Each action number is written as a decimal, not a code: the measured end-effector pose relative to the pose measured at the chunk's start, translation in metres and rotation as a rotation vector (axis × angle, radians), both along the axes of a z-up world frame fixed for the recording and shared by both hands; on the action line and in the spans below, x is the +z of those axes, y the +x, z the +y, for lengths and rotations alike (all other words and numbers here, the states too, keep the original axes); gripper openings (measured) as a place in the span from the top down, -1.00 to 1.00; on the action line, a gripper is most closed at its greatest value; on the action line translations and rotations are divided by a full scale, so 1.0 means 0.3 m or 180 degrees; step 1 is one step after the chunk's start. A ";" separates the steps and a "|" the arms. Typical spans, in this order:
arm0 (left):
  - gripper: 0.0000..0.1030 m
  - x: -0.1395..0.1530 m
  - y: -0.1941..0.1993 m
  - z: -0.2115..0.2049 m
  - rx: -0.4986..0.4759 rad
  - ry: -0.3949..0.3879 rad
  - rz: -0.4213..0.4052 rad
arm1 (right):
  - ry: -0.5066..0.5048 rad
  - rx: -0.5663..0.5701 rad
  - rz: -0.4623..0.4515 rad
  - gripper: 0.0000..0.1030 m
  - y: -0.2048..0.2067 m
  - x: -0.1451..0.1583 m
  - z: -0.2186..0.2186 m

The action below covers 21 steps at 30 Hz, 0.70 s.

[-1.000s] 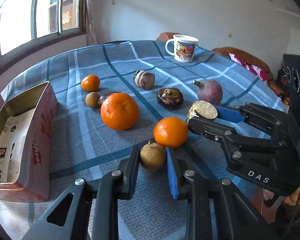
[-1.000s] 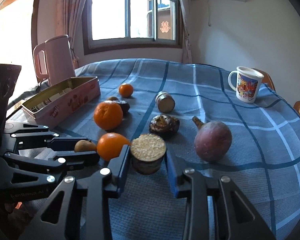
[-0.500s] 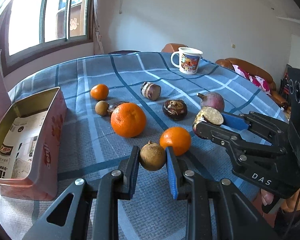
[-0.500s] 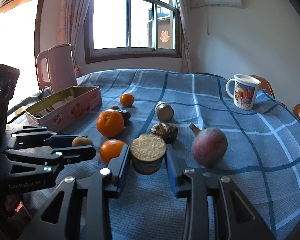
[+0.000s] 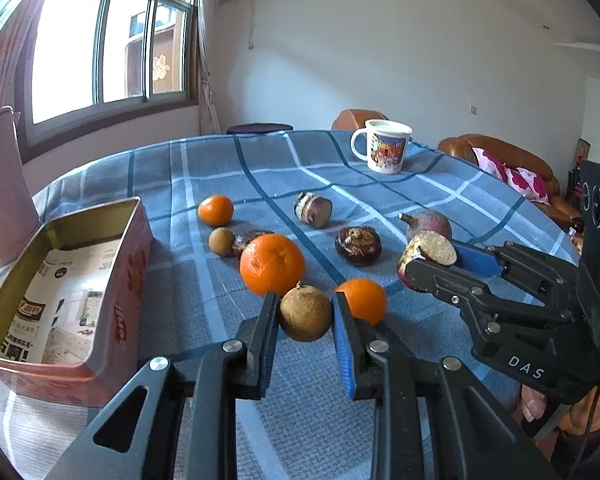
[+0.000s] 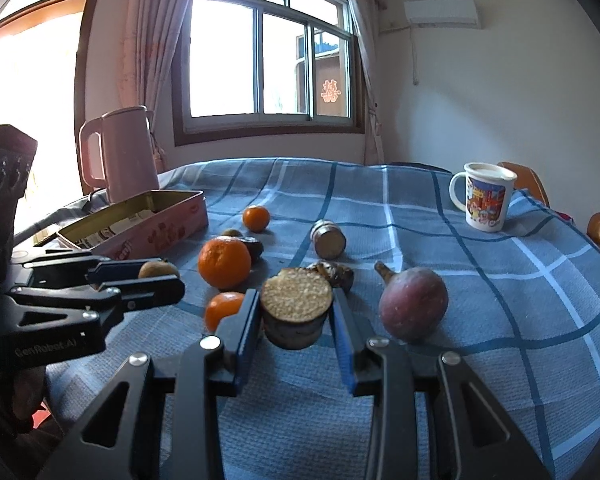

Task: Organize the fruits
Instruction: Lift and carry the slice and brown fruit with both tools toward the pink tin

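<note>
The left gripper (image 5: 305, 316) is clamped on a small brown longan (image 5: 305, 313), held clear above the blue plaid tablecloth (image 5: 228, 184). The right gripper (image 6: 296, 312) grips a cut chunk of purple-skinned root (image 6: 296, 312) by its sides, the pale cut face turned up. On the cloth lie a large orange (image 5: 272, 264), a smaller orange (image 5: 362, 301) just beside the held longan, a third orange (image 5: 216, 210) farther off, a second longan (image 5: 221, 241), a dark water chestnut (image 5: 358, 241), another cut chunk (image 5: 313, 210) and a whole purple root (image 6: 413, 303). An open pink tin (image 5: 112, 280) stands at the left; a printed mug (image 5: 386, 150) sits near the far edge.
</note>
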<state>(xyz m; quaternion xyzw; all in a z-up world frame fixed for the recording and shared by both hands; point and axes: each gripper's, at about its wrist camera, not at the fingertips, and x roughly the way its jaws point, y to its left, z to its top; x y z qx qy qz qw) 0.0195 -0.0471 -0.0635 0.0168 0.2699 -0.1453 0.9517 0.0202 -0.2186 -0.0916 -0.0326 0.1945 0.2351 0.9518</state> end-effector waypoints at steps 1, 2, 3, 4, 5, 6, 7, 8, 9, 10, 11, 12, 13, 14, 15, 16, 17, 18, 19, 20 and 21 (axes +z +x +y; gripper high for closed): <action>0.47 0.004 -0.004 0.001 0.0001 0.0000 -0.0031 | 0.0006 -0.0003 -0.0010 0.28 -0.001 0.001 -0.001; 0.47 0.007 -0.008 0.001 0.0005 0.0005 -0.0064 | 0.0009 -0.0001 -0.0017 0.28 -0.002 0.000 -0.002; 0.47 0.010 -0.010 0.000 0.0009 0.0007 -0.0083 | 0.0013 -0.0001 -0.0025 0.28 -0.003 0.000 -0.003; 0.47 0.012 -0.012 0.000 0.0005 0.0004 -0.0104 | 0.0019 -0.0001 -0.0036 0.28 -0.005 0.001 -0.004; 0.46 0.015 -0.014 -0.001 -0.0003 -0.0002 -0.0120 | 0.0023 0.0001 -0.0045 0.28 -0.006 0.001 -0.006; 0.46 0.018 -0.015 -0.002 -0.0005 -0.0005 -0.0137 | 0.0032 0.0003 -0.0060 0.28 -0.007 0.002 -0.007; 0.46 0.020 -0.017 -0.002 -0.0007 -0.0009 -0.0152 | 0.0039 0.0004 -0.0073 0.28 -0.009 0.002 -0.009; 0.46 0.023 -0.019 -0.002 -0.0011 -0.0015 -0.0171 | 0.0047 0.0006 -0.0086 0.28 -0.012 0.003 -0.011; 0.46 0.024 -0.021 -0.003 -0.0009 -0.0014 -0.0181 | 0.0051 0.0008 -0.0093 0.28 -0.014 0.003 -0.011; 0.46 0.026 -0.023 -0.004 0.0000 -0.0001 -0.0200 | 0.0056 0.0008 -0.0103 0.28 -0.016 0.003 -0.012; 0.46 0.028 -0.024 -0.006 0.0013 0.0017 -0.0218 | 0.0057 0.0009 -0.0108 0.28 -0.016 0.003 -0.012; 0.47 0.029 -0.029 -0.007 0.0021 0.0025 -0.0229 | 0.0058 0.0009 -0.0112 0.28 -0.016 0.003 -0.013; 0.47 0.031 -0.033 -0.007 0.0032 0.0031 -0.0242 | 0.0058 0.0006 -0.0119 0.28 -0.017 0.004 -0.012; 0.46 0.032 -0.035 -0.006 0.0045 0.0037 -0.0255 | 0.0057 0.0004 -0.0127 0.28 -0.018 0.003 -0.012; 0.46 0.035 -0.036 -0.006 0.0062 0.0049 -0.0278 | 0.0057 0.0001 -0.0141 0.28 -0.020 0.004 -0.012; 0.46 0.037 -0.038 -0.006 0.0075 0.0059 -0.0295 | 0.0056 -0.0001 -0.0149 0.28 -0.021 0.004 -0.011; 0.46 0.039 -0.042 -0.006 0.0090 0.0075 -0.0321 | 0.0058 -0.0004 -0.0163 0.28 -0.025 0.005 -0.011; 0.46 0.040 -0.042 -0.006 0.0100 0.0082 -0.0335 | 0.0061 -0.0007 -0.0172 0.28 -0.026 0.005 -0.011; 0.46 0.042 -0.044 -0.006 0.0110 0.0088 -0.0351 | 0.0067 -0.0009 -0.0182 0.28 -0.026 0.006 -0.012; 0.46 0.044 -0.045 -0.006 0.0118 0.0095 -0.0364 | 0.0069 -0.0011 -0.0189 0.28 -0.026 0.006 -0.014; 0.46 0.044 -0.046 -0.006 0.0125 0.0101 -0.0373 | 0.0071 -0.0015 -0.0201 0.28 -0.027 0.007 -0.014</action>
